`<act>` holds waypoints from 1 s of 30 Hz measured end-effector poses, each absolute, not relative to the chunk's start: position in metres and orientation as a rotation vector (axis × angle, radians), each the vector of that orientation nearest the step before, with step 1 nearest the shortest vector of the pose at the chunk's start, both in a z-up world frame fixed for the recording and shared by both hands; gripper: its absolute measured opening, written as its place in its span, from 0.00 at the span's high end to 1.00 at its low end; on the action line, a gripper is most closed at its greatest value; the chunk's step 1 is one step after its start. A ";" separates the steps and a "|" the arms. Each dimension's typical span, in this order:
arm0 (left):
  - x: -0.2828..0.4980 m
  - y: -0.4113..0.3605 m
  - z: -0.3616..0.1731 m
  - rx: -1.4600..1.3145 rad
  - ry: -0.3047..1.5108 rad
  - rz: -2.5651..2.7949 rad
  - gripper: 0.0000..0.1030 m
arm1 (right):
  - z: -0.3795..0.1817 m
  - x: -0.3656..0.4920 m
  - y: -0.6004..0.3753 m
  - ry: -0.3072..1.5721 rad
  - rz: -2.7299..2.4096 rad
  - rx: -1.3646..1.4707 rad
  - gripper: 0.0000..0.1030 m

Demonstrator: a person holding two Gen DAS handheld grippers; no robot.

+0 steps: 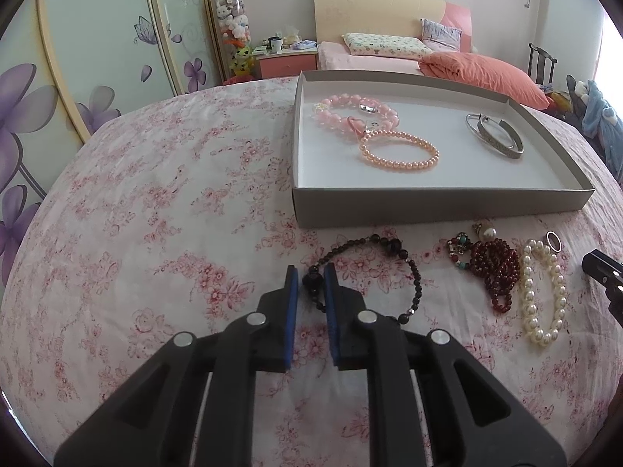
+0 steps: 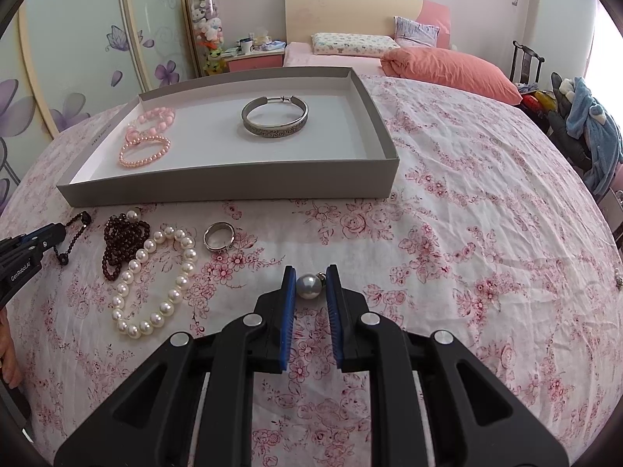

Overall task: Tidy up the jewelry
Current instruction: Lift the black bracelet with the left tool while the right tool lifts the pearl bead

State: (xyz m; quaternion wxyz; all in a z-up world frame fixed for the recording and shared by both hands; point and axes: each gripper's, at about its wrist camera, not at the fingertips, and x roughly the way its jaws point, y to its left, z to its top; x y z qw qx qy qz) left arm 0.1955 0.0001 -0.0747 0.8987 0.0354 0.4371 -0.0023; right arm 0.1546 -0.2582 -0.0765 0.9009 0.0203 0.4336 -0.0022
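A grey tray (image 1: pixel 440 204) (image 2: pixel 233 190) on the floral cloth holds two pink bead bracelets (image 1: pixel 399 151) (image 2: pixel 144 151) and a silver bangle (image 1: pixel 498 136) (image 2: pixel 274 118). My left gripper (image 1: pixel 310 278) is shut on a black bead bracelet (image 1: pixel 389 245), which lies in front of the tray. My right gripper (image 2: pixel 310 278) is shut on a grey pearl earring (image 2: pixel 309 286). A dark red bead bracelet (image 1: pixel 494 268) (image 2: pixel 120 237), a white pearl bracelet (image 1: pixel 541 295) (image 2: pixel 155 280) and a silver ring (image 1: pixel 553 240) (image 2: pixel 219 235) lie on the cloth.
The table has a pink floral cloth (image 1: pixel 155 214) (image 2: pixel 467 233). A small multicoloured beaded piece (image 1: pixel 459 249) lies near the red beads. A bed with pillows (image 1: pixel 389 44) and a wardrobe (image 1: pixel 78 58) stand behind.
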 end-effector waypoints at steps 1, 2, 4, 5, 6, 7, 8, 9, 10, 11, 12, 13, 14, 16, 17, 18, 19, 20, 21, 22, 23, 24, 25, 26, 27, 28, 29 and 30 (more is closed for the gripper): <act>0.196 0.000 -0.075 0.073 0.905 -0.005 0.85 | -0.076 0.155 -0.258 0.897 -0.004 0.042 0.83; 0.196 0.000 -0.075 0.073 0.905 -0.005 0.85 | -0.076 0.155 -0.258 0.897 -0.004 0.042 0.83; 0.196 0.001 -0.075 0.073 0.905 -0.005 0.85 | -0.076 0.155 -0.258 0.897 -0.005 0.042 0.83; 0.196 0.000 -0.075 0.073 0.905 -0.005 0.85 | -0.076 0.155 -0.258 0.899 -0.006 0.043 0.83; 0.196 0.001 -0.075 0.072 0.905 -0.005 0.85 | -0.076 0.155 -0.258 0.899 -0.006 0.043 0.83; 0.196 0.000 -0.075 0.073 0.905 -0.005 0.85 | -0.076 0.155 -0.258 0.899 -0.006 0.043 0.83; 0.196 0.001 -0.075 0.074 0.905 -0.005 0.85 | -0.076 0.155 -0.258 0.899 -0.006 0.043 0.83; 0.196 0.001 -0.075 0.074 0.905 -0.005 0.85 | -0.076 0.155 -0.258 0.899 -0.006 0.045 0.83; 0.196 0.001 -0.075 0.073 0.905 -0.005 0.85 | -0.076 0.155 -0.258 0.899 -0.006 0.044 0.84; 0.196 0.001 -0.075 0.071 0.905 -0.006 0.85 | -0.076 0.155 -0.258 0.898 -0.006 0.046 0.84; 0.195 0.000 -0.074 0.068 0.904 -0.010 0.88 | -0.076 0.155 -0.258 0.898 -0.006 0.048 0.84; 0.195 0.000 -0.074 0.065 0.903 -0.013 0.88 | -0.076 0.155 -0.258 0.897 -0.008 0.046 0.84; 0.195 0.000 -0.074 0.062 0.902 -0.015 0.89 | -0.076 0.155 -0.258 0.896 -0.012 0.048 0.84; 0.194 0.001 -0.074 0.049 0.901 -0.026 0.89 | -0.074 0.153 -0.260 0.883 -0.019 0.064 0.84; 0.192 0.001 -0.073 0.040 0.900 -0.033 0.89 | -0.072 0.151 -0.260 0.874 -0.017 0.071 0.84; 0.189 0.003 -0.071 0.025 0.892 -0.045 0.89 | -0.069 0.149 -0.260 0.861 -0.013 0.079 0.84; 0.187 0.004 -0.069 0.016 0.885 -0.050 0.89 | -0.067 0.148 -0.260 0.854 -0.012 0.081 0.84; 0.184 0.005 -0.066 0.004 0.871 -0.058 0.89 | -0.064 0.146 -0.260 0.845 -0.011 0.082 0.84; 0.182 0.006 -0.063 -0.006 0.862 -0.064 0.89 | -0.062 0.145 -0.259 0.835 -0.009 0.084 0.84; 0.180 0.006 -0.060 -0.017 0.853 -0.070 0.89 | -0.059 0.144 -0.259 0.826 -0.006 0.089 0.84; 0.178 0.007 -0.057 -0.028 0.845 -0.076 0.89 | -0.056 0.142 -0.257 0.816 0.000 0.094 0.84; 0.175 0.007 -0.054 -0.043 0.836 -0.086 0.89 | -0.054 0.142 -0.257 0.810 0.005 0.095 0.84; 0.173 0.007 -0.051 -0.053 0.830 -0.093 0.89 | -0.052 0.140 -0.254 0.801 0.011 0.096 0.84; 0.172 0.007 -0.049 -0.059 0.823 -0.099 0.89 | -0.050 0.139 -0.253 0.792 0.017 0.094 0.84; 0.170 0.006 -0.046 -0.064 0.813 -0.106 0.89 | -0.048 0.139 -0.250 0.783 0.022 0.092 0.84; 0.167 0.005 -0.043 -0.067 0.804 -0.111 0.89 | -0.046 0.137 -0.248 0.772 0.030 0.090 0.84; 0.166 0.004 -0.041 -0.068 0.798 -0.114 0.89 | -0.044 0.136 -0.245 0.765 0.036 0.090 0.84; 0.164 0.003 -0.038 -0.068 0.788 -0.117 0.89 | -0.042 0.135 -0.243 0.756 0.044 0.091 0.84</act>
